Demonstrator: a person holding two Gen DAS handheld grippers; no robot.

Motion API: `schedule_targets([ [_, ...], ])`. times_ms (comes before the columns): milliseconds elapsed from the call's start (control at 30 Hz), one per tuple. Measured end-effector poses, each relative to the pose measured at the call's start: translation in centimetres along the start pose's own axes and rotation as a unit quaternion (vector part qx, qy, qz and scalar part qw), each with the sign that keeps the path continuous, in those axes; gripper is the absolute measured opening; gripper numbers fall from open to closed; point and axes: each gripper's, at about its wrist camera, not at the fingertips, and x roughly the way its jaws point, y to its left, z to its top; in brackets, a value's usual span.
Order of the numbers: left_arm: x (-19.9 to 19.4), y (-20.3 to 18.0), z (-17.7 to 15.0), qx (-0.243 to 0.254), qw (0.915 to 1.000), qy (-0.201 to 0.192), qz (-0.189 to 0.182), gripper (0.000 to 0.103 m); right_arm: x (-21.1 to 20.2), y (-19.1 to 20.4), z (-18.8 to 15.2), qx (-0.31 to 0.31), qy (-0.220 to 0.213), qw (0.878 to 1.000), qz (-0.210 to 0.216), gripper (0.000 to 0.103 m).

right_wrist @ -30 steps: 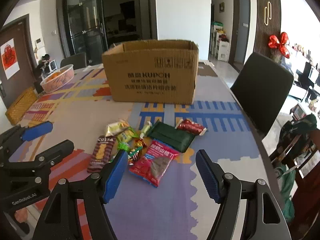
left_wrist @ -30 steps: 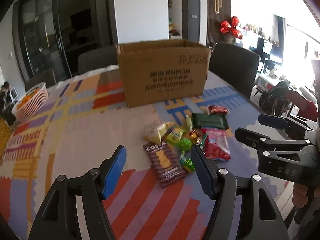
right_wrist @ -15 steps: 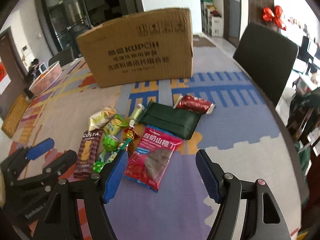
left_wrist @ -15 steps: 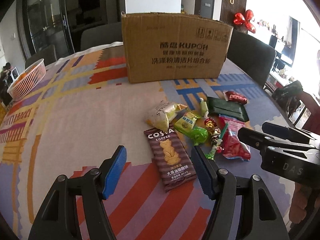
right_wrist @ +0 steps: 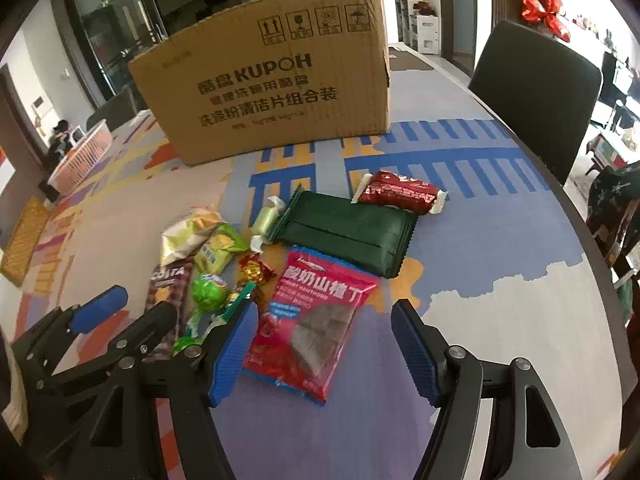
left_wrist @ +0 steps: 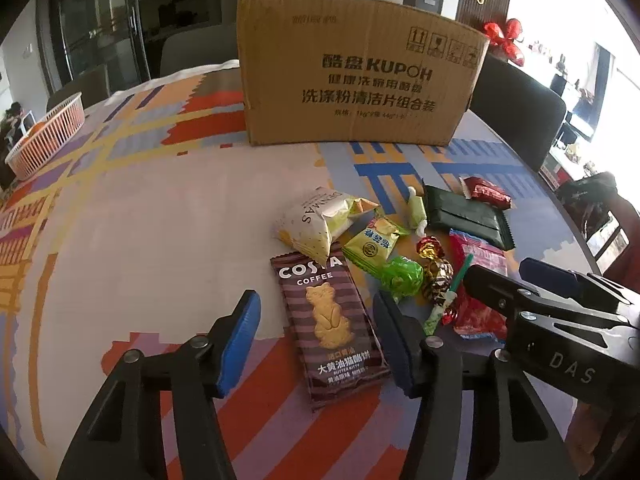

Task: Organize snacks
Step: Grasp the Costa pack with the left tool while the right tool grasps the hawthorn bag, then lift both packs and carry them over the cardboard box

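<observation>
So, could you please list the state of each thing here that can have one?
Left gripper: jaws closing, around the brown biscuit packet, not touching it.
Right gripper: open, over the red packet.
Both packets: sealed, flat on the table.
Cardboard box: upright; top unseen.

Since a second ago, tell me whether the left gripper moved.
Yes. The left gripper came down toward the Costa packet, which now lies between its closing fingers, untouched.
</observation>
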Motion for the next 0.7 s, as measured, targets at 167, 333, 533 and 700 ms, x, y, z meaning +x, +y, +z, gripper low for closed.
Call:
schedule_targets([
  [167,0.6,0.0,0.1,-0.005,0.9999,0.003,0.013,0.054,0.5,0.0,0.4,0.006,0.002,1.0,-0.001,0.071],
  [333,1.3,-0.6,0.0,0.005,0.9998,0.009,0.016,0.051,0.6,0.2,0.5,-0.003,-0.004,1.0,-0.017,0.07],
  [533,1.2,-0.8,-0.2,0.006,0.9997,0.01,0.021,0.044,0.7,0.4,0.3,-0.013,-0.008,1.0,-0.022,0.068],
  [700,1.1,-0.5,-0.1,-0.001,0.9998,0.018,0.007,0.039,0.8,0.9,0.1,-0.026,0.0,1.0,-0.016,0.05],
])
